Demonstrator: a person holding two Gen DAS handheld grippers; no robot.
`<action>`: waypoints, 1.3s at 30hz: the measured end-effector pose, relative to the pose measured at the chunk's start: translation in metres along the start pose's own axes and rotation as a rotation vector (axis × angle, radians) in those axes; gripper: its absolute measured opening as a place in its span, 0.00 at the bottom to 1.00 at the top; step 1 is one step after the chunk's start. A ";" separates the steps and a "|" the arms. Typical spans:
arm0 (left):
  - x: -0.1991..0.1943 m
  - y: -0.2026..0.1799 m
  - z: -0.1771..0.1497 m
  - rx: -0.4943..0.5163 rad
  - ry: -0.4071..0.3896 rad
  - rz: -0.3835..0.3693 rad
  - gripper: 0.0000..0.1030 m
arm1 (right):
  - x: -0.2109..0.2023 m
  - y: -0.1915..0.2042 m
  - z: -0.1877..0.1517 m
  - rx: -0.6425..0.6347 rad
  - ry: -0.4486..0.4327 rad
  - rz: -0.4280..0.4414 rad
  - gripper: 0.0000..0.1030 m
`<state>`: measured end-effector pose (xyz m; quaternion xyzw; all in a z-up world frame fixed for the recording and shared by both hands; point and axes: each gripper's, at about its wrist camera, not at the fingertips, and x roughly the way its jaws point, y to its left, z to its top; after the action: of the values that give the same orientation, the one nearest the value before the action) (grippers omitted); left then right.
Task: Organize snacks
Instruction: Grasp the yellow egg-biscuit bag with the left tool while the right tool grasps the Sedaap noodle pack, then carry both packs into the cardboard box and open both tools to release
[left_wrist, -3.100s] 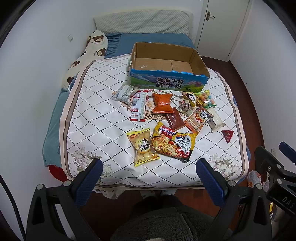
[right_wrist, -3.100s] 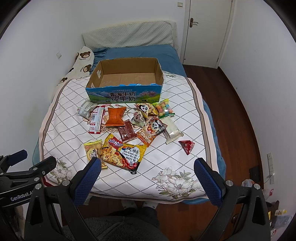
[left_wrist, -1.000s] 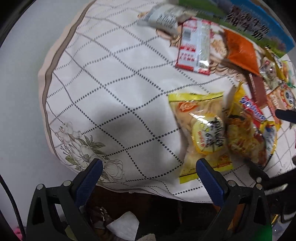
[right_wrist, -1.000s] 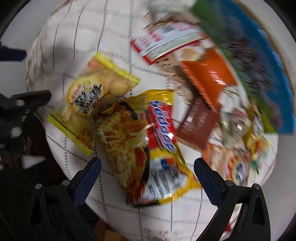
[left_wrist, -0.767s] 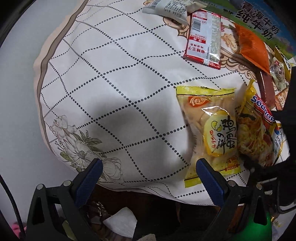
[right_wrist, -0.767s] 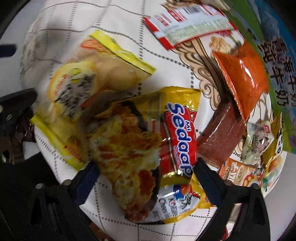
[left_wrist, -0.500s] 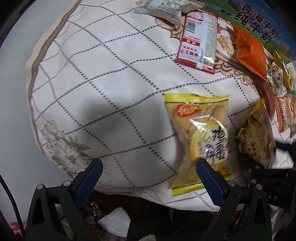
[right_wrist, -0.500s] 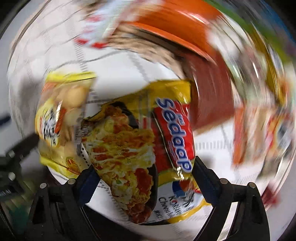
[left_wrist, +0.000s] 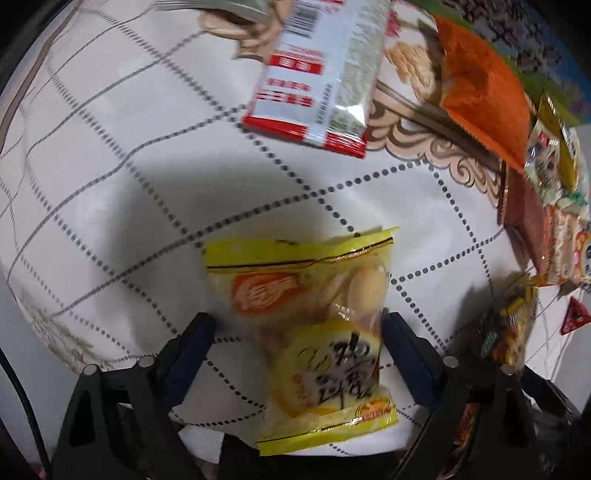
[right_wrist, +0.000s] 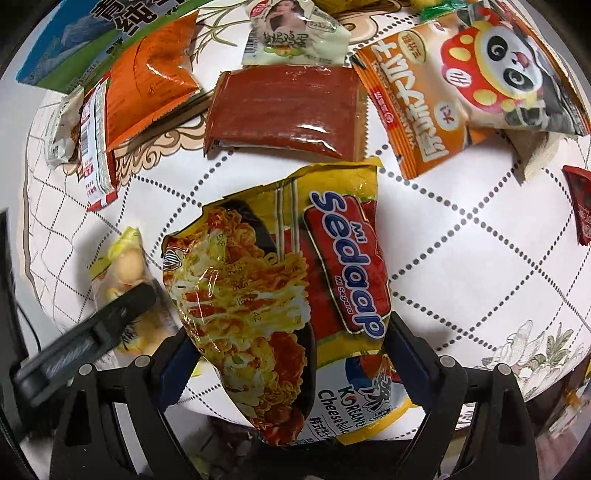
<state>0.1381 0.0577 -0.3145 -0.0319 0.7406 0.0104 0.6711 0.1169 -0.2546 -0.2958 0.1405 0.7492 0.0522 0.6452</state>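
The left gripper (left_wrist: 297, 334) points down over the bed and its jaws have just been closing around the yellow snack bag (left_wrist: 314, 325). The right pad touches the edge of this bag, but the left pad stands apart from it, so the bag is not pinched yet. The bag lies flat on the checked bedspread (left_wrist: 110, 147), near its front edge.

The right gripper (right_wrist: 288, 350) is spread wide, with the Sedaap noodle packet (right_wrist: 280, 288) between its two fingers. Both pads sit just at the sides of the packet; I cannot tell if they press it. The packet lies on the bedspread, just beside the yellow bag.

Behind the noodles lie a dark red sachet (right_wrist: 286, 110), an orange pouch (right_wrist: 151, 81), a panda snack bag (right_wrist: 472, 85) and a red-and-white packet (left_wrist: 321, 70). The blue milk carton box (right_wrist: 74, 37) stands further back.
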 end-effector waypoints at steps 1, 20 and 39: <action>0.002 -0.001 0.000 0.013 -0.003 0.009 0.85 | -0.005 -0.001 0.004 -0.013 -0.002 -0.008 0.93; 0.037 0.000 -0.033 0.192 -0.058 0.088 0.62 | 0.021 0.038 -0.012 -0.182 0.035 -0.144 0.96; 0.026 0.065 -0.068 0.156 -0.103 0.027 0.41 | 0.008 0.050 -0.037 -0.082 -0.090 -0.158 0.85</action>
<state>0.0635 0.1181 -0.3354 0.0309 0.7040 -0.0365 0.7086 0.0872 -0.2007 -0.2840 0.0567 0.7254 0.0255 0.6856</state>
